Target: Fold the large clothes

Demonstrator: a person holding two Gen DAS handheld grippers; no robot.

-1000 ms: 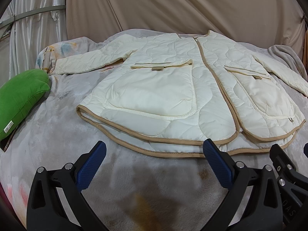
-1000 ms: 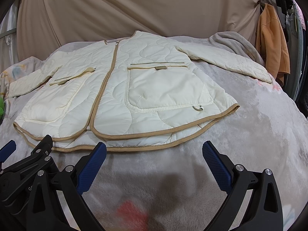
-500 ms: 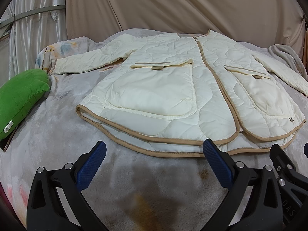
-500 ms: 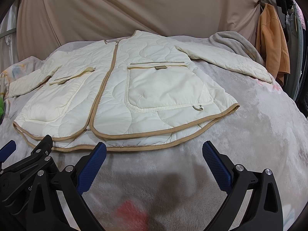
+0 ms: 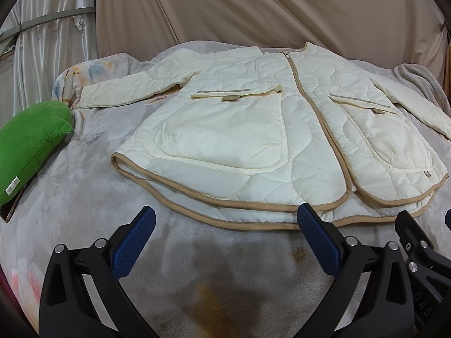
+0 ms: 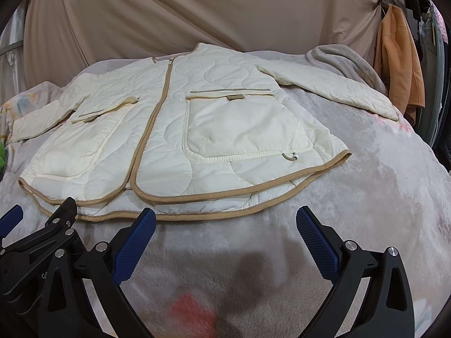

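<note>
Cream jacket [image 5: 253,140] lies flat on the bed [image 6: 380,197]; left tool [image 5: 225,225] and right tool [image 6: 225,225], jaws apart, hover near its hem

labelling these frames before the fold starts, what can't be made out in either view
- Jacket back: hidden in both views, it lies front up on the blanket.
- Jacket's right sleeve end: cut off by the left wrist view's edge.
- Green pillow tag: too small to read.
- Orange garment: lower part hidden behind the blanket in the right wrist view.
- Right gripper in the left wrist view: mostly cut off by the edge.
</note>
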